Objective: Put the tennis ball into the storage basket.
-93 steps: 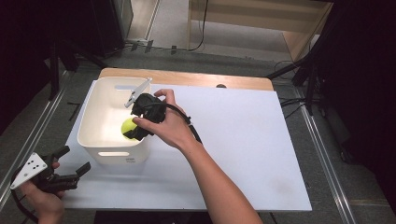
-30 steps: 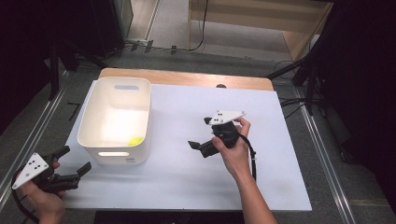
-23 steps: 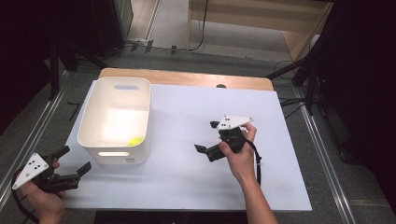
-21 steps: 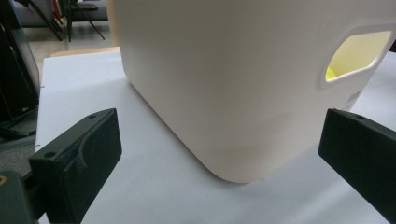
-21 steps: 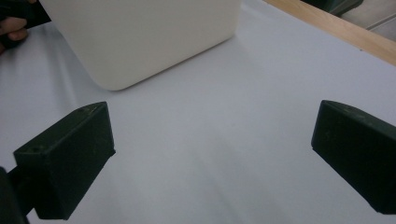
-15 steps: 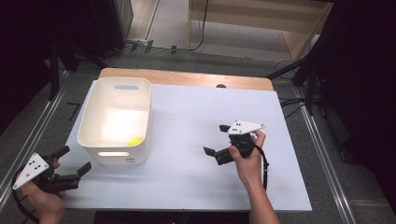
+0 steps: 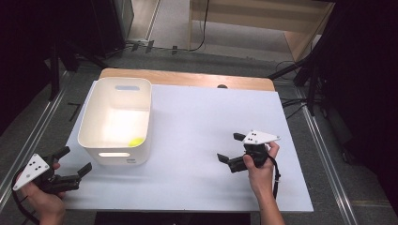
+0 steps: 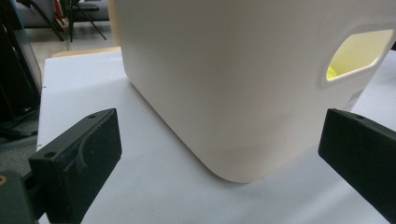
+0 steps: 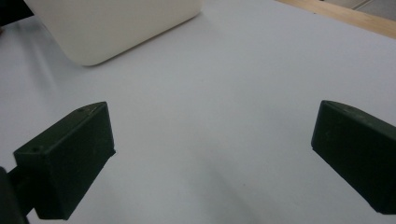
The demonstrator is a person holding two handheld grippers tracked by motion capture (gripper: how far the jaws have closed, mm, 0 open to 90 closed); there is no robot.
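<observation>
A white plastic bin (image 7: 117, 121) stands on the left part of the white table top (image 7: 197, 126). A yellow-green ball (image 7: 136, 141) lies inside it at the near right corner; through the bin's handle slot the ball (image 8: 330, 72) shows as a yellow patch. My left gripper (image 7: 72, 161) is open at the table's near left corner, aimed at the bin (image 8: 224, 79). My right gripper (image 7: 228, 147) is open over the table's right side, nothing between its jaws, with the bin (image 9: 116, 23) far off at its upper left.
A wooden strip (image 7: 187, 78) runs along the table's far edge. Metal rails (image 7: 28, 140) flank the table on both sides. Cables (image 7: 291, 101) lie on the floor at the far right. White surface stretches between the bin and the right gripper.
My right gripper held the ball over the bin, let it go inside, then drew back right and toward the near edge. The left gripper has stayed put.
</observation>
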